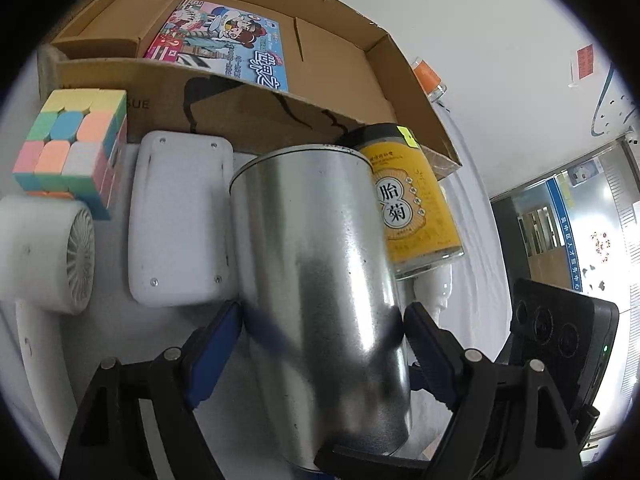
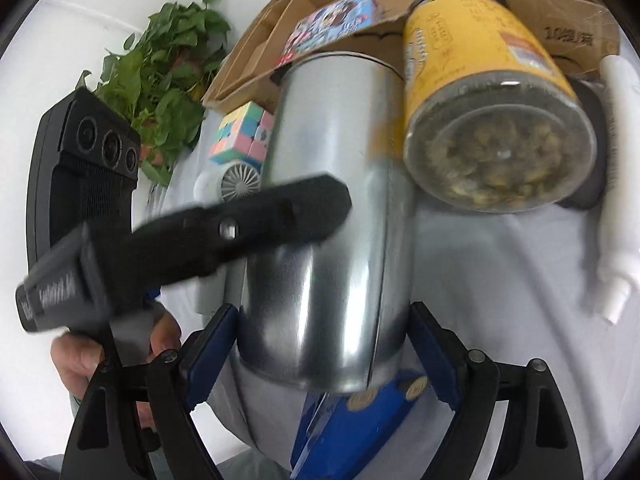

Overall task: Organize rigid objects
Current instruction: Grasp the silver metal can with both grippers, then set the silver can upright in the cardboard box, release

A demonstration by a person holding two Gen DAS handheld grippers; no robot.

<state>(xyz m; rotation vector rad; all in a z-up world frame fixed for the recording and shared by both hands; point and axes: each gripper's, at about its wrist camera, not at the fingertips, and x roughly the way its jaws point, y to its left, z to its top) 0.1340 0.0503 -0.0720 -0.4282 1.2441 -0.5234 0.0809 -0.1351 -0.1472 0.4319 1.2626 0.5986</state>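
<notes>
A silver metal can stands between the fingers of my left gripper, which closes on its sides. The same can sits between the fingers of my right gripper, also closed on it. The left gripper's black finger crosses the can in the right wrist view. A yellow-labelled jar of dried flowers lies just right of the can; it also shows in the right wrist view. A cardboard box behind holds a colourful picture box.
A pastel puzzle cube, a white hand fan and a white plastic case lie left of the can. A white bottle lies at right, a leafy plant at back left. An orange-capped jar stands behind the box.
</notes>
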